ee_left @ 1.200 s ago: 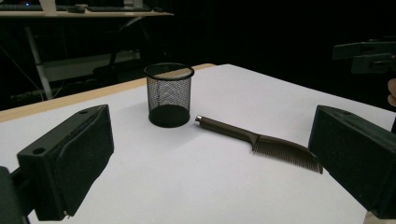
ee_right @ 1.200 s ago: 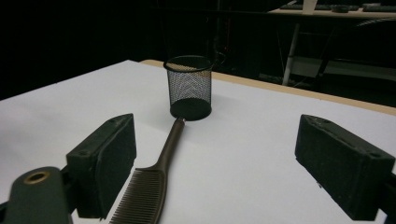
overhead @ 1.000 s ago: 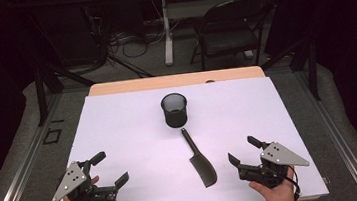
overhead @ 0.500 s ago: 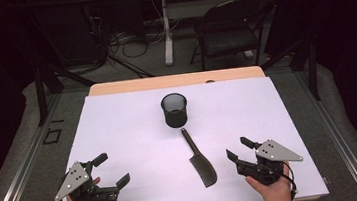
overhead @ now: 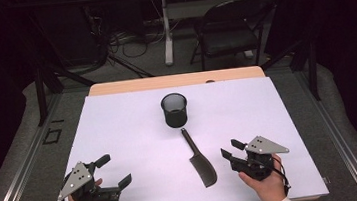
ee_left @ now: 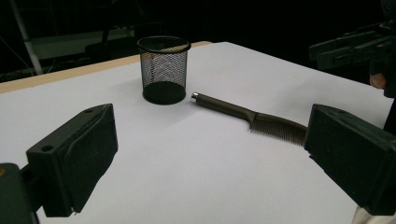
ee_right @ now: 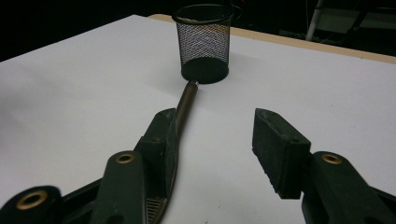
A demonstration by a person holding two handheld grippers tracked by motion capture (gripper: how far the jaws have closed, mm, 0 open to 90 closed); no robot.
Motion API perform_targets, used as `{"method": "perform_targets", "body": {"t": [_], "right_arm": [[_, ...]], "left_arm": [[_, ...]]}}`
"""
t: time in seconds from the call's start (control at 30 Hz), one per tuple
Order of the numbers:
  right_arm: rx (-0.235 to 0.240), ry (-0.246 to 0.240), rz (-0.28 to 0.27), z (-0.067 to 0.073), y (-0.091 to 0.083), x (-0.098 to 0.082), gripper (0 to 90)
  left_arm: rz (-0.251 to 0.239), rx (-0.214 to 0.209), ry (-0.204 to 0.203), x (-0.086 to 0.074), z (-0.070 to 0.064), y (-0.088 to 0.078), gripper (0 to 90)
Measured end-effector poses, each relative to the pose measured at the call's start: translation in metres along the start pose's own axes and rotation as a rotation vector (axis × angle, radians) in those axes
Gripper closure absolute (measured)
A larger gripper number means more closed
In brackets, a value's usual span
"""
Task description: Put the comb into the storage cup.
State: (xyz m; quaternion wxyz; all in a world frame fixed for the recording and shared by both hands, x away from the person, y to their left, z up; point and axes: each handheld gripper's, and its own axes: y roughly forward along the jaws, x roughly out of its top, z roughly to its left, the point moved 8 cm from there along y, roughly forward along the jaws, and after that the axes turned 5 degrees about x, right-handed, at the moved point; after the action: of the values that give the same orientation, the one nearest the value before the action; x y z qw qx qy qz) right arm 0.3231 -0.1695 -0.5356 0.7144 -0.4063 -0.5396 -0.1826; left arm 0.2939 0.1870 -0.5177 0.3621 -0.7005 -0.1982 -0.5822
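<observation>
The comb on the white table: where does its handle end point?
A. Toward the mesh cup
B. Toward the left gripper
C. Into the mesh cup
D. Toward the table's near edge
A: the comb lies flat, its handle end just short of the mesh cup, teeth end nearer the person.

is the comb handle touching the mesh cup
Apart. In the left gripper view a strip of white table shows between the tip of the comb handle and the base of the mesh cup; the high view shows the same small gap.
</observation>
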Motion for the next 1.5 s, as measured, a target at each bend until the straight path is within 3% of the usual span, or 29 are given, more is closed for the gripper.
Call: {"method": "perform_targets", "body": {"t": [0.27,0.47,0.63,0.67,0.73,1.03,1.5], "right_arm": [[0.013,0.016,0.014,0.001,0.006,-0.004,50.0],[0.025,0.034,-0.008,0.004,0.010,0.001,52.4],[0.034,0.048,0.026,0.005,0.014,0.001,52.1],[0.039,0.069,0.060,0.005,0.016,0.000,51.6],[0.036,0.072,0.073,0.006,0.017,0.001,51.6],[0.029,0.059,0.123,0.007,0.028,0.012,53.4],[0.038,0.109,0.205,0.008,0.059,0.018,70.3]], "left_arm": [[0.010,0.003,-0.009,-0.002,0.001,0.003,3.8],[0.015,0.008,-0.013,-0.004,0.001,0.002,4.7],[0.012,0.009,-0.014,-0.004,0.001,0.002,4.9],[0.011,0.009,-0.015,-0.004,0.001,0.002,5.0],[0.012,0.012,-0.015,-0.004,0.002,0.002,5.4],[0.010,0.008,-0.016,-0.004,0.002,0.001,6.2],[0.020,0.002,-0.022,-0.006,0.002,0.002,8.6]]}}
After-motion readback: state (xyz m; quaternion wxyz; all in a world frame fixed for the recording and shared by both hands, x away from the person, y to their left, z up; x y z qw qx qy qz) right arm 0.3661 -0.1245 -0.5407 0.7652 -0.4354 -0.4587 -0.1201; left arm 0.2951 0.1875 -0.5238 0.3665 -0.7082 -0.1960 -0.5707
